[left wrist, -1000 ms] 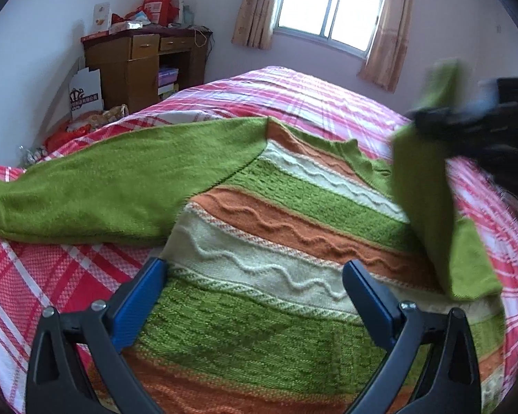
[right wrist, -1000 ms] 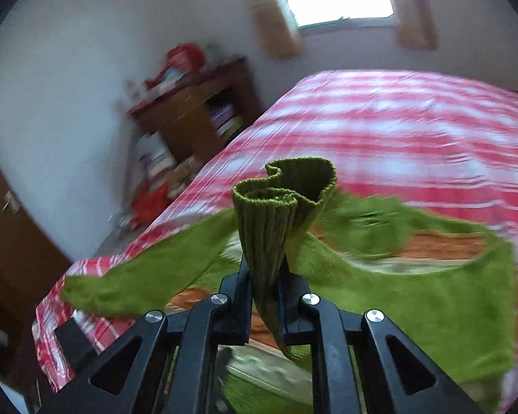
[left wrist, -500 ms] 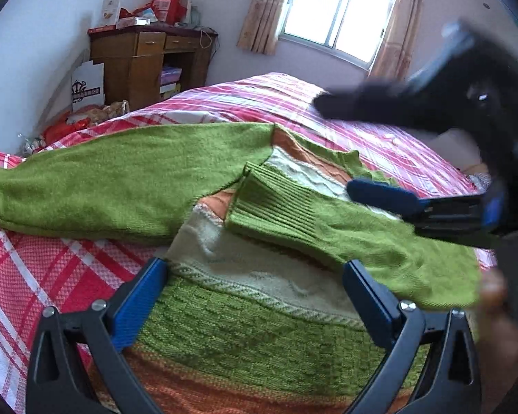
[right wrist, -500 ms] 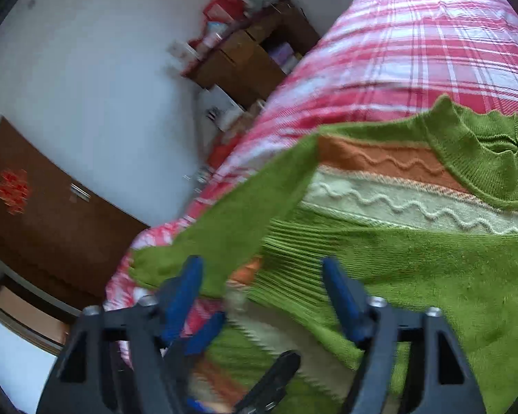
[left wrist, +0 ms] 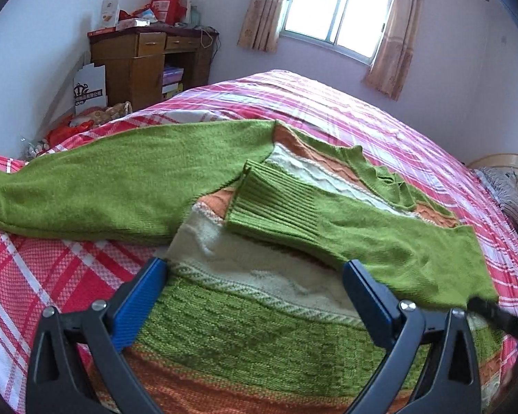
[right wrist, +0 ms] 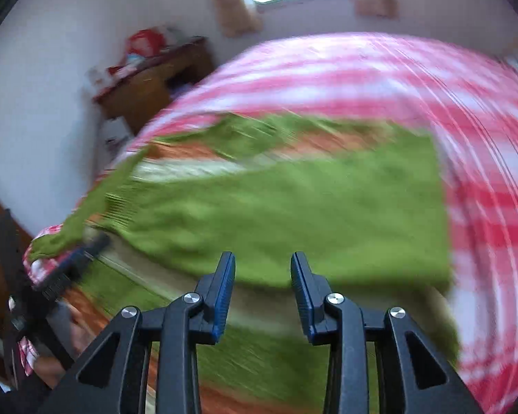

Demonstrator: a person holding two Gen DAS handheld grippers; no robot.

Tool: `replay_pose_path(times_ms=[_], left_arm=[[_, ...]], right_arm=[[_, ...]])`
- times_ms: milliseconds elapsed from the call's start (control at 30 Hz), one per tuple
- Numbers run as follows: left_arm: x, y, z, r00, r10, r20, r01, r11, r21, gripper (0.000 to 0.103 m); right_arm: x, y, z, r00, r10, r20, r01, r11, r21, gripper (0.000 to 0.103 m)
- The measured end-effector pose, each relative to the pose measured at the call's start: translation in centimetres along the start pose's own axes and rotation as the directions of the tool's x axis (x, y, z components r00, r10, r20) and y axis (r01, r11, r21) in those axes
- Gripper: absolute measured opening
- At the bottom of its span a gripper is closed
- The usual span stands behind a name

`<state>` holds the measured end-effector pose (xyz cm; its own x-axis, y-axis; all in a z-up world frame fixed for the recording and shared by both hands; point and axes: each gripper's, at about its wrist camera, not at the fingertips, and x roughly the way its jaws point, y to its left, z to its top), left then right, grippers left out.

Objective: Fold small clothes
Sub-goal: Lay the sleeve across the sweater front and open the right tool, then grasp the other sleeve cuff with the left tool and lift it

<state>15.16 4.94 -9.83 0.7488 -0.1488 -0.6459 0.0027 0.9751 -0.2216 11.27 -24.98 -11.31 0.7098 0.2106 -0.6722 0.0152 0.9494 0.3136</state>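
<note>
Left sleeve (left wrist: 86, 186): at 9 o'clock in the left wrist view, lying stretched out flat on the plaid bedspread (left wrist: 34, 276) – not folded yet.

Sweater (left wrist: 245, 331): striped green, orange and cream knit, spread across the bed, body at about 6 o'clock right under the left gripper (left wrist: 255, 303).

Left gripper: jaws wide apart, nothing between them, hovering over the hem end just like a second ago.

Right sleeve (left wrist: 345, 227): this is the change – a second ago it was pinched up in the air, now it lies folded across the chest, ribbed cuff (left wrist: 269, 203) near centre.

Right gripper (right wrist: 263, 293): jaws parted and empty over the folded sleeve at 12 o'clock of its own blurry view, so it has let go.

What it means: one sleeve done; I'd guess the left sleeve goes next.

Containers: only the wooden desk (left wrist: 148, 65) at 11 o'clock, shelves stuffed with boxes and clutter on top – can't make out details.
</note>
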Motion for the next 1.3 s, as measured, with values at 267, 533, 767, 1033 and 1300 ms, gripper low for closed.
replay_pose_path(times_ms=[267,533,767,1033,1300], left_arm=[[0.3,-0.2,0.1,0.999,0.034,-0.011,-0.034,0.999,0.021,0.103],[0.4,-0.4,0.0,0.998,0.055,-0.020,-0.054,0.998,0.037,0.103],[0.6,-0.8,0.1,0.996,0.080,-0.039,-0.078,0.995,0.057,0.103],[-2.6,1.8,0.3,0.980,0.185,-0.068,-0.183,0.983,0.025,0.103],[-10.1,18.9,4.9,0.921,0.383,0.069,-0.305,0.821,-0.483,0.103]], right_arm=[[-5.0,-4.2,0.5,0.986,-0.035,0.166,0.010,0.989,0.149,0.035],[-0.5,-4.3,0.3,0.983,-0.164,0.086,0.153,0.981,0.123,0.036],[-0.4,-3.5,0.0,0.977,-0.184,0.112,0.176,0.981,0.078,0.040],[-0.8,-4.1,-0.3,0.984,-0.120,0.135,0.106,0.988,0.111,0.043],[-0.9,-4.4,-0.4,0.985,-0.101,0.141,0.083,0.989,0.126,0.043]])
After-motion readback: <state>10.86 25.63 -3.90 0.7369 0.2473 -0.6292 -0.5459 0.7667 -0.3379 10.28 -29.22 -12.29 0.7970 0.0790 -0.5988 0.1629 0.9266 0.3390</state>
